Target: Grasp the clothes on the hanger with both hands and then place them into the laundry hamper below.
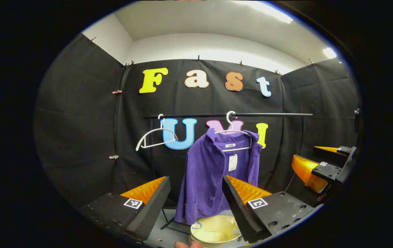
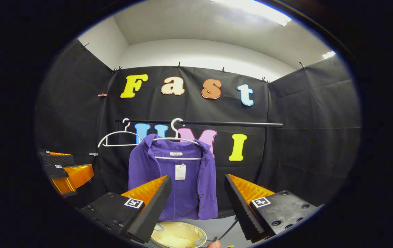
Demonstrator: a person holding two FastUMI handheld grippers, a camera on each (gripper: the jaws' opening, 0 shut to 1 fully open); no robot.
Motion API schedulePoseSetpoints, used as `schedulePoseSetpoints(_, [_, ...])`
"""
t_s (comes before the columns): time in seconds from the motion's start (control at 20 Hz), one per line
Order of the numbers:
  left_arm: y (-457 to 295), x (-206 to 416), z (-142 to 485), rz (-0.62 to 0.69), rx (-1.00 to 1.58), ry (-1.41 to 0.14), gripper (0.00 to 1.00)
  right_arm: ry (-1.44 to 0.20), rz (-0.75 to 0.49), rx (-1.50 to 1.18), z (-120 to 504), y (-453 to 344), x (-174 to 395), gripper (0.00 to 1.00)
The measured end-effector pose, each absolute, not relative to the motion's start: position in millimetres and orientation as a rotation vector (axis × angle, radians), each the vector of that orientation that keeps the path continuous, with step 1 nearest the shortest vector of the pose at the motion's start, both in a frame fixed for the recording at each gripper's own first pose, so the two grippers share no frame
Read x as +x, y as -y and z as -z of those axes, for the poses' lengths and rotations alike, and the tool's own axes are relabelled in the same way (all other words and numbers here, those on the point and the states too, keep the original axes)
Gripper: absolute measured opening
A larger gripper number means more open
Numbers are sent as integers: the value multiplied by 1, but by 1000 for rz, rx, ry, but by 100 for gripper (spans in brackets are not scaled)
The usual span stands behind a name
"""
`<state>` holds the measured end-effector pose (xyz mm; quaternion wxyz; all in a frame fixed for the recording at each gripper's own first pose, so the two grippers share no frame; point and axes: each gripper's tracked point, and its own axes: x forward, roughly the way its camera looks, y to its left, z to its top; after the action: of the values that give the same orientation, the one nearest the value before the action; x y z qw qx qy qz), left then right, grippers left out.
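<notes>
two white hangers (image 2: 120, 137) (image 2: 177, 139), one purple jacket (image 2: 172, 179), one rail (image 2: 200, 123), one hamper (image 2: 177, 235).

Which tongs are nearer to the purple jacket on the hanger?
Left, but only slightly, I judge. The left tongs face the purple jacket from its left; the right tongs face it squarely. Both open, apart from it.

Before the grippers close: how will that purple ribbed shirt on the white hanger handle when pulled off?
The purple ribbed shirt hangs in soft folds, so it is probably floppy and will sag between two grasp points. It looks light. The thin white wire hanger hooks loosely on the black rail, so it may swing or lift off.
</notes>
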<state>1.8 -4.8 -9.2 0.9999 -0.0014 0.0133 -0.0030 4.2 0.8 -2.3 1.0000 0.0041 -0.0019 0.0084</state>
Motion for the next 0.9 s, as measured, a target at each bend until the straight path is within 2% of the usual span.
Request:
schedulePoseSetpoints(0.15, [4, 1, 8, -6, 0, -21, 92, -13, -26, 14, 7, 0, 7, 98])
schedulePoseSetpoints(0.35, [4, -2, 7, -21, -9, -15, 95, -14, -34, 22, 8, -2, 11, 97])
schedulePoseSetpoints(0.55, [2, -2, 6, -37, -10, -11, 92, -12, -53, 6, 8, -5, 12, 98])
schedulePoseSetpoints(0.6, [3, -1, 7, -39, -12, -12, 95, -11, -53, 7, 7, -5, 14, 98])
schedulePoseSetpoints(0.9, [-2, -1, 6, -65, -24, -9, 95, -11, -71, 9, 8, -10, 18, 99])
